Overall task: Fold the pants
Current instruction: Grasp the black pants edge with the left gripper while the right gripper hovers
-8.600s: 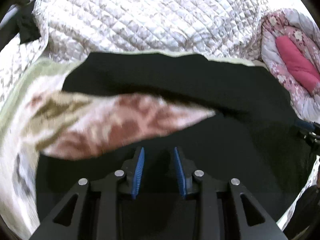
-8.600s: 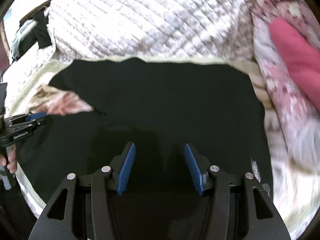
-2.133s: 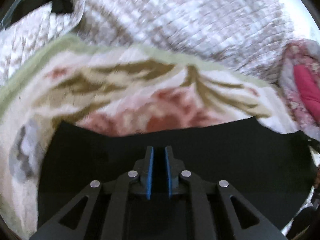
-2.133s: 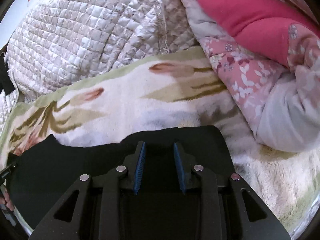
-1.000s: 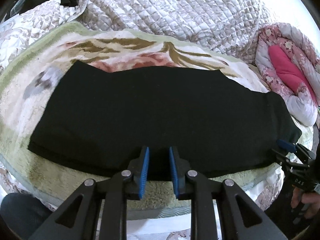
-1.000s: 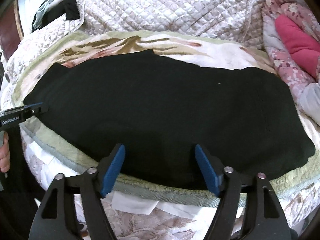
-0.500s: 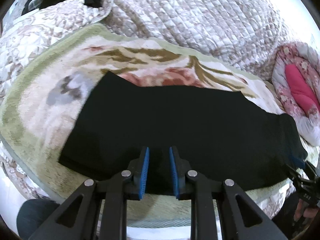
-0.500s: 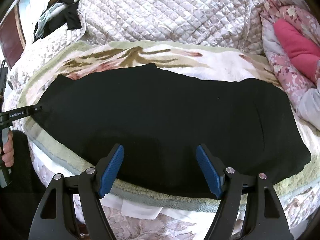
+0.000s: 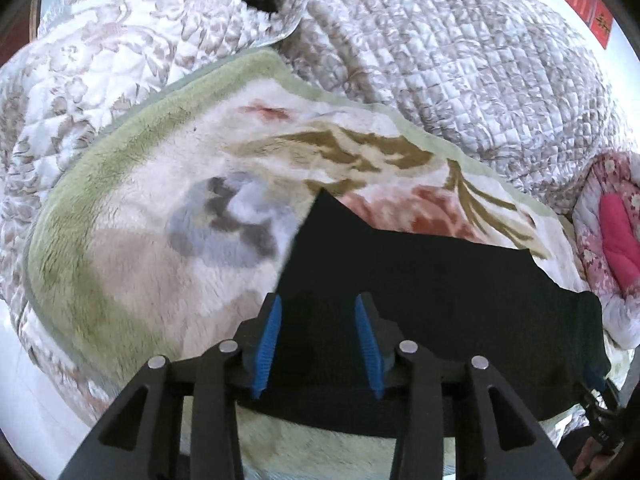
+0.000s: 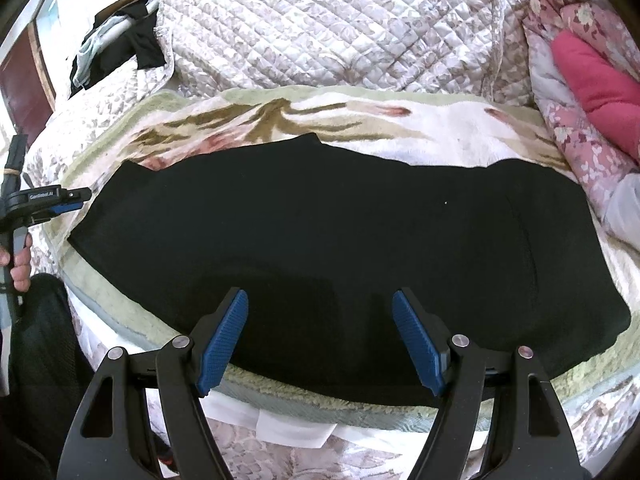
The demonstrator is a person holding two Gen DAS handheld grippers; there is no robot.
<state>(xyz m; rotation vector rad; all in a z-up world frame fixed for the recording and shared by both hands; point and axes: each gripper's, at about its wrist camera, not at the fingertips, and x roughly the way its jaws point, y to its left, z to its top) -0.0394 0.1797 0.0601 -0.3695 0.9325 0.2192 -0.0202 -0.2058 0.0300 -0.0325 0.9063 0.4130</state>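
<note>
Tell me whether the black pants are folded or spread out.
Folded lengthwise, it appears: the pants lie flat as one long dark band on the floral blanket, neither gripper holding them.

The left gripper (image 9: 318,340), nearly closed half a second ago, now has its jaws parted and sits over the left end of the folded black pants (image 10: 320,248). The right gripper (image 10: 320,340) spreads slightly wider.

Open fleecy floral blanket with green border (image 9: 132,264) left of the flat black folded pants (image 10: 320,240), free for passage. Blocked behind by the bunched grey quilted bedspread (image 10: 320,28); hemmed in at the right by the rolled pink floral duvet (image 10: 592,80).
</note>
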